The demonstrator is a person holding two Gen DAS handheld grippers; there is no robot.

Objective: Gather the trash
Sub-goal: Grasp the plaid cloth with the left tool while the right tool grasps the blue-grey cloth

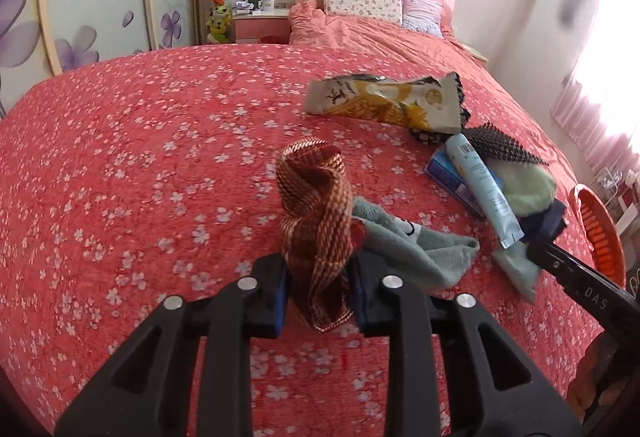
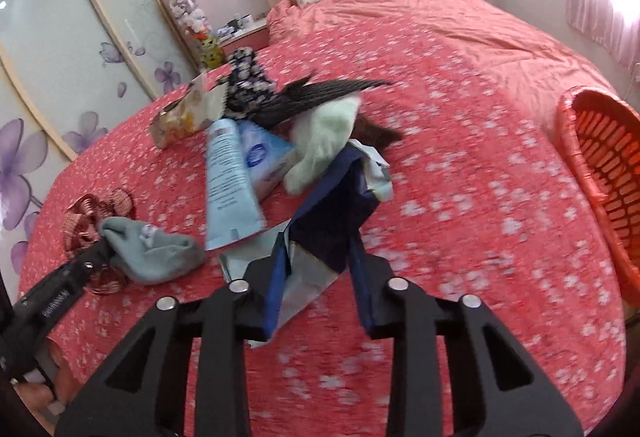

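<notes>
On the red floral bed [image 2: 460, 85], the pile of clutter sits left of the orange basket [image 2: 600, 157], which hangs at the bed's right edge; what shows of its inside looks empty, so collection seems barely begun. Still lying left of the basket are a snack wrapper [image 1: 380, 101], a pale blue tube [image 2: 228, 181], a blue packet [image 2: 264, 157], a teal sock [image 2: 156, 253] and other cloth. The right gripper [image 2: 316, 277] is closed on a navy-and-silver wrapper [image 2: 320, 237], lifted toward the basket. The left gripper [image 1: 318, 293], farthest from the basket, is clamped on a brown striped cloth [image 1: 316, 205].
</notes>
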